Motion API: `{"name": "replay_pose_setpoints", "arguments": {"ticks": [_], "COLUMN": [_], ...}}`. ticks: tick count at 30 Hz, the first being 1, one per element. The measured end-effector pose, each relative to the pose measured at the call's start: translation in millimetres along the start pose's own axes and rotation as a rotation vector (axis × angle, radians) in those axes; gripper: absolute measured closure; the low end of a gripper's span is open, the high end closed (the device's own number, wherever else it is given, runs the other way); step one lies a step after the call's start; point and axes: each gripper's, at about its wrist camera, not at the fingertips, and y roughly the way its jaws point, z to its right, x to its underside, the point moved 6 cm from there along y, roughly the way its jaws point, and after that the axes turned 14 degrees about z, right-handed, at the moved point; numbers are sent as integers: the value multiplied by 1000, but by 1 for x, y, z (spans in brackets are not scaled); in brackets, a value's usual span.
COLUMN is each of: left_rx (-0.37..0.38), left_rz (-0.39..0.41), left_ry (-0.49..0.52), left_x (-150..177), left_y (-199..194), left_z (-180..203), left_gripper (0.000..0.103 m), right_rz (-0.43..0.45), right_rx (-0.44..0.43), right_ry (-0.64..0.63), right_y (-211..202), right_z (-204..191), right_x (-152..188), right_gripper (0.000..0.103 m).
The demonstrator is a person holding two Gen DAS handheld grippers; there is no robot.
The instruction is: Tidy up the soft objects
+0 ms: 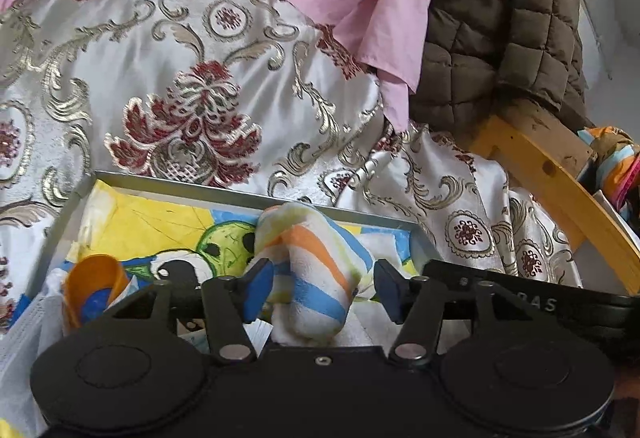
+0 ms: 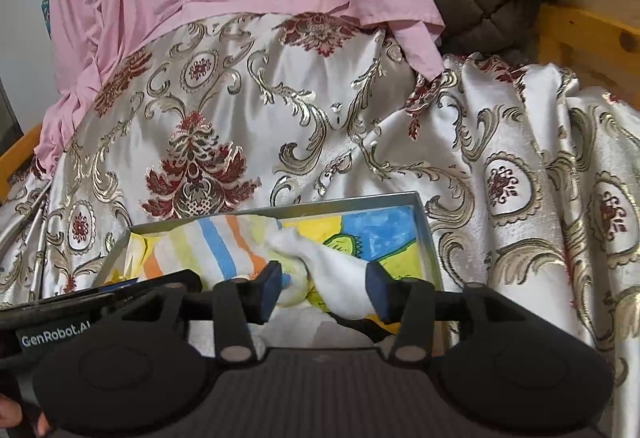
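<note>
Two grippers, left gripper (image 1: 320, 290) and right gripper (image 2: 322, 288), are spread around a striped towel (image 1: 316, 270) laid in a tray (image 1: 160, 184); release seems done, withdrawal is needed.

light: soft, even daylight | shadows: faint | glare: sheen on the satin brocade cloth (image 1: 168, 86) | blur: slight softness throughout, close parts least sharp | distortion: strong fisheye bending at edges, dark corners

One striped sock (image 1: 316, 270), one tray (image 1: 168, 184), two tongs (image 1: 320, 290).
</note>
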Motion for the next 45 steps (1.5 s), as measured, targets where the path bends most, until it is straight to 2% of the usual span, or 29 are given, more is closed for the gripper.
{"name": "replay_pose_setpoints", "arguments": {"ticks": [6,9,18,23,26,32,38,45], "left_rx": [-62,-104,-167,-192,-219,-252,-258,-273], "left_rz": [44,63,118,149,174,222,257,292], "left_ry": [7,17,80,85,76,73,123,52], "left_x": [-7,-7,-7,-7,-6,-3,0,4], "left_y": [-17,-26,-57,-76,-90,-114,-142,-176], "left_z": [-2,-4,-4,-2,-5,-8,-2,-8], "left_gripper": [26,20,11,5,1,1,1,1], "right_rz": [19,35,72,84,101,158,226,276], "right_rx": [6,7,-8,-12,-15,0,5,1], "right_ry": [3,1,-25,-30,-29,-83,-128,-129], "right_y": [-18,-27,-53,-65,-74,-100,-127,-157], "right_z": [5,6,-2,-8,-11,-20,-34,-46], "right_x": [-5,-8,-4,-2,-1,3,3,6], "right_gripper": [41,32,20,17,11,8,5,5]}}
